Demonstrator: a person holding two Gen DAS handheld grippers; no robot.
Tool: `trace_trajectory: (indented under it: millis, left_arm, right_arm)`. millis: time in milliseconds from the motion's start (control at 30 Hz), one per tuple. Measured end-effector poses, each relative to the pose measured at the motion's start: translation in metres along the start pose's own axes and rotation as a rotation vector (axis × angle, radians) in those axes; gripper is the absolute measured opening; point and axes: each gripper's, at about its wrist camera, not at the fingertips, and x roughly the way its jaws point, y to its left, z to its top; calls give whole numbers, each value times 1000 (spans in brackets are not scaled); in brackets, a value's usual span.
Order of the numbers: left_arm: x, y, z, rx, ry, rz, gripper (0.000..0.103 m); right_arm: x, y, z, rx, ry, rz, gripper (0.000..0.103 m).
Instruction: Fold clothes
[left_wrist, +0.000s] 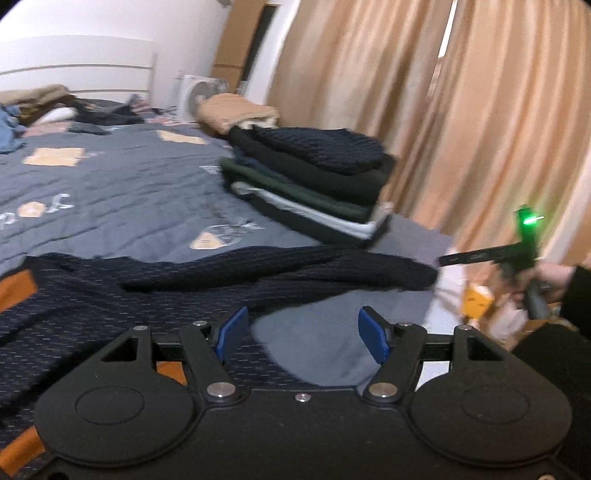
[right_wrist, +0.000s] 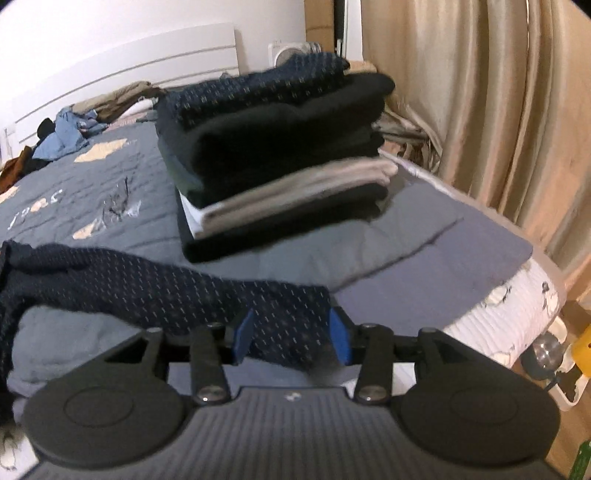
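Note:
A dark navy knitted sweater (left_wrist: 147, 288) with orange patches lies spread on the grey bed cover (left_wrist: 129, 192). One sleeve stretches right toward the bed's edge. My left gripper (left_wrist: 301, 336) is open above the sweater's lower edge, with only bed cover showing between its blue pads. In the right wrist view the sleeve (right_wrist: 147, 288) ends between the blue pads of my right gripper (right_wrist: 291, 334). Those jaws stand apart and do not press the cloth. A hand holds that gripper at the far right of the left wrist view, under a green light (left_wrist: 530, 220).
A stack of folded clothes (right_wrist: 277, 147) stands on the bed near its right edge, also seen beyond the sleeve (left_wrist: 314, 173). Unfolded garments (right_wrist: 66, 133) lie heaped by the white headboard. Beige curtains (right_wrist: 498, 110) hang close on the right. A yellow object (left_wrist: 478, 301) sits on the floor.

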Motion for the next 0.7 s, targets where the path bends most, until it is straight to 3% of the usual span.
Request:
trace_trajectory:
  millis: [167,367,400,433,467,567,700]
  left_arm:
    - [1,-3,1,-29,-17,-66,69]
    - [5,-5,0,-30,-8,-78,69]
    - [6,-5,0,-29,-7,-75,69]
    - [7,-4,0,-29,-6,-71,69]
    - [6,-3,0,-31,-5,-70,69]
    - [5,-2,1,-35,-7,-59,69]
    - [1,2,3,-47,-28,-48,69]
  right_arm:
    - [19,-7,-9,11,55,15,48]
    - [35,-13,-13,45,32,-6,47]
    - [37,-14,-13,54,20,-1,36]
    - [38,-14,-12,66,11,3,16]
    - [39,-14,-11,84,7,6,8]
    - [33,-16,-3,126,-36,15,5]
    - [7,-27,22,214,-180,-4,4]
